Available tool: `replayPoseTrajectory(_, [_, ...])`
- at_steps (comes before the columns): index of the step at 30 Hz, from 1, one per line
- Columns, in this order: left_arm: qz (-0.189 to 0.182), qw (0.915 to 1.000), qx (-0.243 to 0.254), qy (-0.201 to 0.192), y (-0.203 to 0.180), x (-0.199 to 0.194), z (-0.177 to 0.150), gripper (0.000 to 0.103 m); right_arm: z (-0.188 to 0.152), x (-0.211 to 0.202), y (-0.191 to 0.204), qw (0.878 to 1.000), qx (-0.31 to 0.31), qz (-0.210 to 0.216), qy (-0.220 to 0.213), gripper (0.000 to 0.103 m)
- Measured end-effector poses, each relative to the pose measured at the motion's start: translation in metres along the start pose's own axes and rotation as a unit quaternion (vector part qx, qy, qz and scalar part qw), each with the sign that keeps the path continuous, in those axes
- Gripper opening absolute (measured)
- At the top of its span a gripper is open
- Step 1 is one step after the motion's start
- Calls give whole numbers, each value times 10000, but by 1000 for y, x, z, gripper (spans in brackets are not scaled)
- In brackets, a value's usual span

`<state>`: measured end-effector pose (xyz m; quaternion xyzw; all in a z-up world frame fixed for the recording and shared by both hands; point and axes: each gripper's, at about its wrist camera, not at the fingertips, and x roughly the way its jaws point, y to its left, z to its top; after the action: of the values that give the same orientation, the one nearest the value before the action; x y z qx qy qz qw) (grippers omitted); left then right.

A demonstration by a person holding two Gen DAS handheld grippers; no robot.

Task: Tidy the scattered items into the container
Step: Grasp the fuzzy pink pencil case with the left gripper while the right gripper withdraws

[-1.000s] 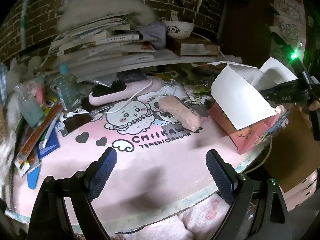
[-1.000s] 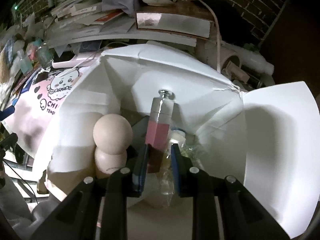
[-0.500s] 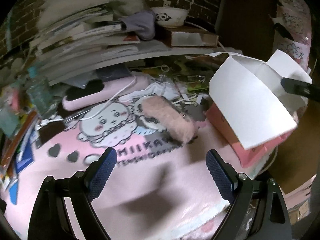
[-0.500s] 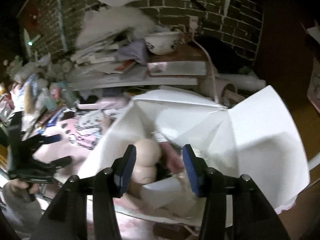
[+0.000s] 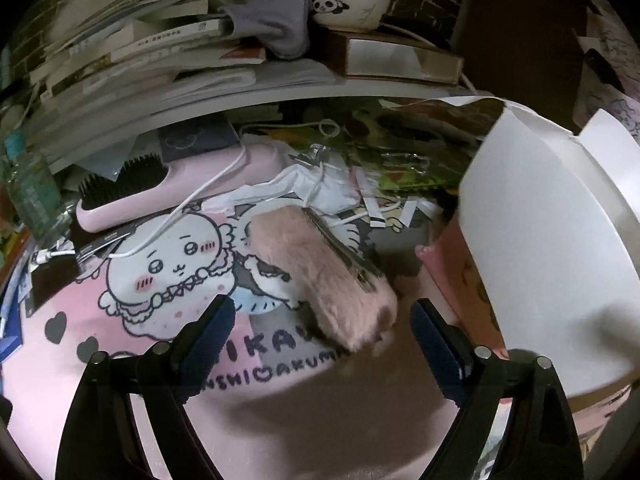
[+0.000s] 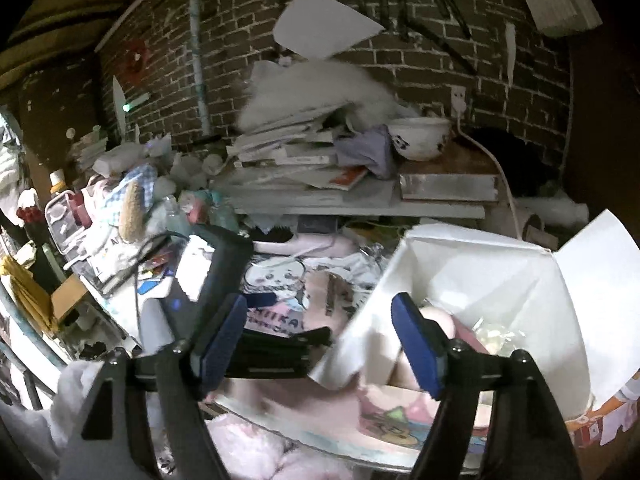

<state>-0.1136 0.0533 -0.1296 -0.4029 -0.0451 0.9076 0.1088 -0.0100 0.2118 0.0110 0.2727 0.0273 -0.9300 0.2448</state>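
Observation:
A pink fuzzy pouch (image 5: 320, 272) with a gold zipper lies on the pink cartoon mat (image 5: 120, 320). My left gripper (image 5: 320, 344) hovers over its near end. The jaws are wide and closing, the end of the pouch sits between them, and the pads do not press on it. The container is a pink box with white flaps (image 5: 540, 240), just right of the pouch. In the right wrist view my right gripper (image 6: 318, 342) is opening in front of the box (image 6: 500, 280) with nothing between its fingers. A round beige thing (image 6: 436, 320) and clear packaging (image 6: 492, 332) lie inside.
A pink hairbrush (image 5: 168, 188) with a white cable (image 5: 200, 196) lies behind the pouch. A clear bottle (image 5: 28, 192) stands at the left. A shelf above carries stacked books (image 5: 160, 52) and a panda bowl (image 5: 348, 4). Papers and small clutter fill the space under the shelf.
My right gripper let go of the pink bottle inside the box, drew back and up, and spread its jaws. My left gripper moved closer to the pink pouch.

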Motion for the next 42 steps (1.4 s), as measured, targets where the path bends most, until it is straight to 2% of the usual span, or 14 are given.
replayPoseTrajectory(4, [94,9999,-52,37,-2,10,6,74,-1,-2,2,9999,75,109,-61,75])
replayPoseTrajectory(8, [98,9996,-194,174,-1,20,7,52,-8,5,2,9998,201,81,11,76])
replayPoseTrajectory(12, [47,9993,-326,167,2,23,5,51,-22,11,8,9992,368,173,42,76])
replayPoseTrajectory(14, [2,9994,-328,145,3,22,5,32,-27,13,11,9992,369,158,29,76])
replayPoseTrajectory(16, [-74,9992,-343,165,6,19,3,27,-29,12,15,9994,348,55,-60,77])
replayPoseTrajectory(25, [-48,9991,-410,112,25,-2,-3,22,-25,6,26,9992,185,-113,-348,77])
replayPoseTrajectory(31, [-51,9986,-519,77,48,-22,-11,20,-26,8,43,9993,66,57,-363,77])
replayPoseTrajectory(35, [85,9990,-444,37,60,-37,-21,20,-33,13,51,9994,27,113,-324,77])
replayPoseTrajectory(39, [91,9991,-380,153,67,-47,-32,19,-41,23,63,9994,-15,291,-212,77])
replayPoseTrajectory(42, [-55,9994,-190,295,71,-54,-46,20,-46,29,72,9990,-80,412,-140,77])
